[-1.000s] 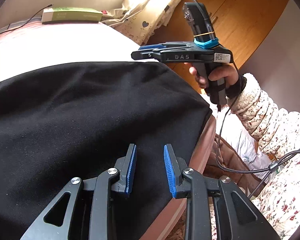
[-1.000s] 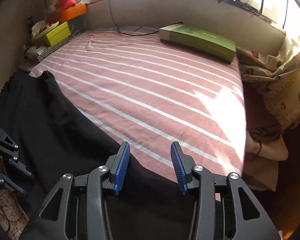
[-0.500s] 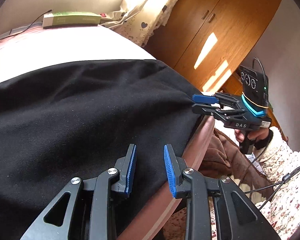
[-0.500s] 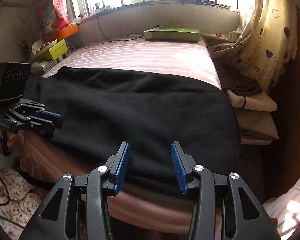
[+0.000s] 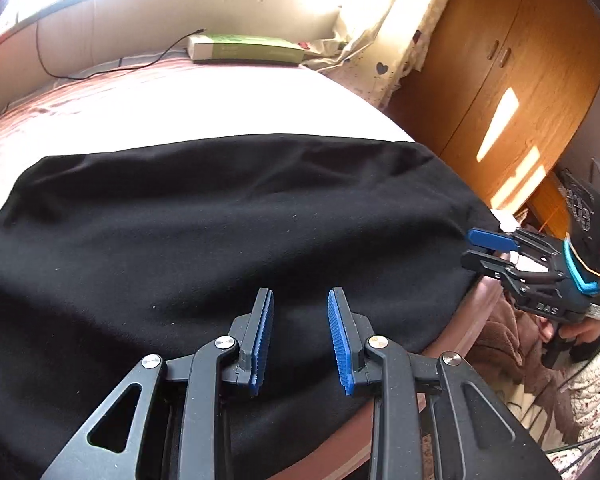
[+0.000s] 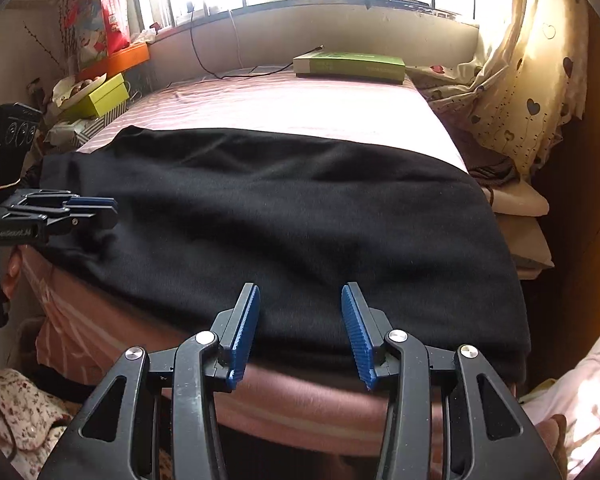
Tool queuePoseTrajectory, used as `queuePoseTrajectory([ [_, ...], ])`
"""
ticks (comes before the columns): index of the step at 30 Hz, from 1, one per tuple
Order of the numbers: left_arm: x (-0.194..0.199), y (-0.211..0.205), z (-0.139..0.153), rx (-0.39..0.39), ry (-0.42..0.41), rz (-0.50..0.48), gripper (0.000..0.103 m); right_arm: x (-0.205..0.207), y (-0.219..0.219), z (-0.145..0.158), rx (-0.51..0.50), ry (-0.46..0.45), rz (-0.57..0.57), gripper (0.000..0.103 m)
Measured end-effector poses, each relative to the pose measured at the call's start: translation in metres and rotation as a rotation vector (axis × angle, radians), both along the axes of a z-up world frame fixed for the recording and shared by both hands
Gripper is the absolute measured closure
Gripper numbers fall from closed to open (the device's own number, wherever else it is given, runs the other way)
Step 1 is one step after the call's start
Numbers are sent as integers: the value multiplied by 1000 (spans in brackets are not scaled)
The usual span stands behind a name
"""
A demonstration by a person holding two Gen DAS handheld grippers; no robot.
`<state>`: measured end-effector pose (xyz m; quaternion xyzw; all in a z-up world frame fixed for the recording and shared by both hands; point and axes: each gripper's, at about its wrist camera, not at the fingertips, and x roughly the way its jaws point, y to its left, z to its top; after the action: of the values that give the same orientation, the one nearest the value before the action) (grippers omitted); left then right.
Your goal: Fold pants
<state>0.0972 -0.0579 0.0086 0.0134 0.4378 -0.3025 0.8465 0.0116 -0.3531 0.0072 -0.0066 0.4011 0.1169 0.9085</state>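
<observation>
**Two tools lined up at the near edge of the pants**

We had the black pants (image 6: 284,216) spread flat across the striped bed (image 6: 300,96), their near edge hanging slightly over the bed's front side. The cloth looked already doubled into one broad panel, though we could not tell how many layers lay there. We judged the step in hand to be the approach for the next fold: both tools were aimed at the near edge, neither gripping yet.

Our left tool (image 5: 300,340) stood with its blue pads spread, nothing between them, hovering over the cloth close to the bed's edge and tilted downward. In the right wrist view it showed at the left end of the pants, just beside the hem, with part of a hand below it. Our right tool (image 6: 300,332) was likewise parted and empty, pointing down at the near edge; from the left wrist view its fingers (image 5: 488,240) sat right at the right-hand corner of the pants, whether touching we could not tell.

The next move, as we judged it, called for closing each tool on its end of the near edge, then lifting both together and carrying the edge toward the green box (image 6: 348,66) at the far end.
</observation>
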Motion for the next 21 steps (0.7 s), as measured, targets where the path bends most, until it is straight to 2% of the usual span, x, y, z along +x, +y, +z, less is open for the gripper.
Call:
queuePoseTrajectory([
  [3,-4,0,1,34,-34,21,42,-5,3,11,-1,-6,-27,59],
  [7,-12,12,-1,52,-47,66,42,20,31,23,100,-51,-28,59],
  [11,-23,26,-2,60,-75,84,42,42,72,1,46,15,-11,58],
  [12,-25,31,-1,63,-84,88,42,36,80,2,8,-18,-12,58],
  [14,-31,40,-1,77,-94,107,42,24,96,1,-18,1,65,58],
  [17,-36,57,-1,116,-101,183,42,13,116,6,-125,-16,95,58],
  [19,-37,71,-1,116,-108,231,42,14,125,16,-88,-51,124,58],
  [21,-39,86,-2,109,-102,270,42,23,133,21,-31,-51,108,58],
])
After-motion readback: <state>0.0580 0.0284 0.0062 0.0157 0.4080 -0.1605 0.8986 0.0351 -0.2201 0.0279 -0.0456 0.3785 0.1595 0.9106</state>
